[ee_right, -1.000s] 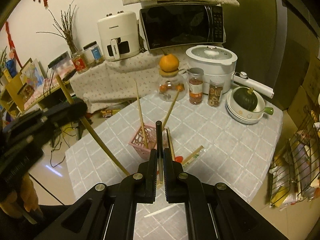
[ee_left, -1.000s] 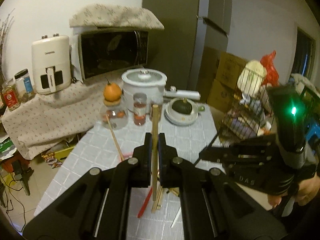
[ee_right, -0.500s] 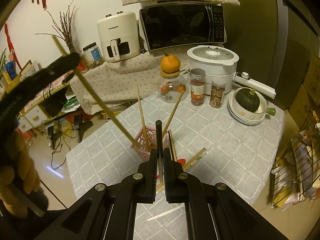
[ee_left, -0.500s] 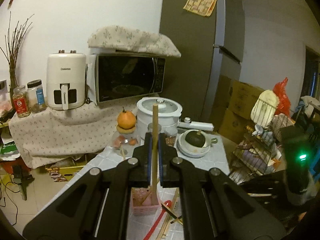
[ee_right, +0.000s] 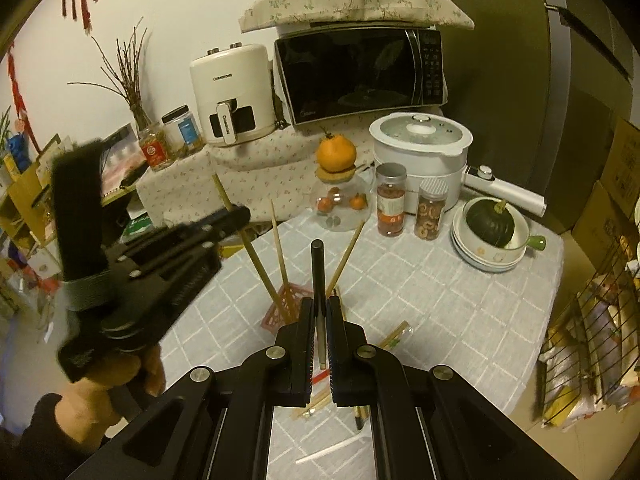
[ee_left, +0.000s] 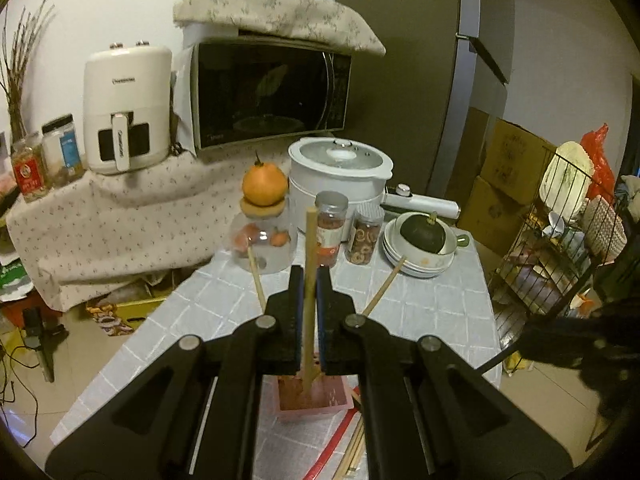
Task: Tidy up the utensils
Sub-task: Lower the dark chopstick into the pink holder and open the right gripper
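Observation:
My left gripper (ee_left: pixel 308 276) is shut on a wooden chopstick (ee_left: pixel 310 240) held nearly upright. Its lower end sits inside the pink lattice holder (ee_left: pixel 332 402) on the table. In the right wrist view the left gripper (ee_right: pixel 240 214) comes in from the left, and its chopstick (ee_right: pixel 256 260) slants down into the pink holder (ee_right: pixel 276 314). Two more wooden chopsticks (ee_right: pixel 280 248) (ee_right: pixel 346 258) lean in that holder. My right gripper (ee_right: pixel 319 308) is shut on a thin black-handled utensil (ee_right: pixel 317 276), just in front of the holder.
Loose chopsticks (ee_right: pixel 394 336), a red utensil (ee_left: pixel 332 452) and a white stick (ee_right: pixel 328 450) lie on the checked tablecloth near me. Behind the holder stand a glass jar with an orange (ee_right: pixel 336 200), two snack jars (ee_right: pixel 390 204), a white cooker (ee_right: pixel 420 152) and stacked bowls with a squash (ee_right: pixel 486 236). A wire rack (ee_right: pixel 592 340) flanks the right.
My left gripper has come in and down towards the pink holder with its chopstick, whose lower end now sits in the holder. The right gripper has stayed put.

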Demonstrator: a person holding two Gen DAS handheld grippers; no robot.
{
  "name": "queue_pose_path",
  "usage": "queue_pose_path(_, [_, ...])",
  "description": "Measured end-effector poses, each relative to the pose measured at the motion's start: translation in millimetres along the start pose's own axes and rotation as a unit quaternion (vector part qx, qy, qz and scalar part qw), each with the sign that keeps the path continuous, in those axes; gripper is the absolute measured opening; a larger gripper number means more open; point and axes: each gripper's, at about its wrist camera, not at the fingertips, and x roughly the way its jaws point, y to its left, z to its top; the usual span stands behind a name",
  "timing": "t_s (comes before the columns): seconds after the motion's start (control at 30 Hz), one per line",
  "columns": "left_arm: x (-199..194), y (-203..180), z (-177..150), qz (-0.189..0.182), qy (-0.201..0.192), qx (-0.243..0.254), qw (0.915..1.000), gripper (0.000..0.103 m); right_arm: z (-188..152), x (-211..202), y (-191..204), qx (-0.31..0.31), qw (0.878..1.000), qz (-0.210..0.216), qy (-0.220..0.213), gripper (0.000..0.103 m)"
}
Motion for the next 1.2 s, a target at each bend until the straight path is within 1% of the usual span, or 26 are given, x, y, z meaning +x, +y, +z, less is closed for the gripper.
queue_pose_path(0.13, [12, 5, -3, 0.0, 0.02, -0.009, 0.9998, 0.006, 5, -2, 2, 0.003, 1.0, -0.002, -0.008, 0.006])
queue_pose_path(0.27, [21, 8, -6, 0.001, 0.036, -0.007, 0.9993, 0.006, 12, -4, 4, 0.007, 1.0, 0.001, -0.017, 0.006])
queue_pose_path(0.47, [31, 12, -8, -0.003, 0.053, -0.012, 0.9985, 0.007, 23, 0, 10, 0.012, 1.0, 0.008, -0.025, 0.006])
queue_pose_path(0.5, [32, 13, -9, -0.002, 0.056, -0.014, 0.9983, 0.01, 25, 1, 12, 0.012, 1.0, 0.008, -0.027, 0.006])
queue_pose_path(0.57, [32, 14, -9, 0.0, 0.06, -0.019, 0.998, 0.013, 28, 4, 14, 0.014, 0.999, 0.007, -0.031, 0.006])
queue_pose_path(0.67, [23, 18, -6, -0.003, 0.054, -0.03, 0.9981, 0.017, 33, 6, 15, 0.019, 0.999, 0.007, -0.04, 0.006])
queue_pose_path(0.73, [17, 20, -5, -0.003, 0.05, -0.033, 0.9982, 0.027, 38, 6, 14, 0.023, 0.999, 0.006, -0.049, 0.006])
queue_pose_path(0.83, [8, 26, -6, 0.004, 0.053, -0.038, 0.9978, 0.03, 44, 10, 13, 0.028, 0.998, 0.002, -0.053, 0.006])
queue_pose_path(0.9, [5, 31, -9, 0.013, 0.067, -0.042, 0.9967, 0.032, 46, 17, 13, 0.027, 0.998, 0.0, -0.053, 0.006])
queue_pose_path(0.97, [5, 38, -15, 0.037, 0.093, -0.053, 0.9936, 0.04, 46, 26, 14, 0.025, 0.999, -0.003, -0.047, 0.006])
queue_pose_path(1.03, [4, 44, -21, 0.05, 0.108, -0.063, 0.9909, 0.057, 45, 35, 15, 0.025, 0.999, -0.001, -0.039, 0.006])
queue_pose_path(1.1, [3, 49, -27, 0.064, 0.123, -0.069, 0.9879, 0.06, 43, 46, 18, 0.021, 0.999, -0.004, -0.028, 0.006])
queue_pose_path(1.2, [4, 52, -33, 0.063, 0.141, -0.072, 0.9853, 0.061, 39, 66, 22, 0.012, 1.0, -0.015, -0.005, 0.006])
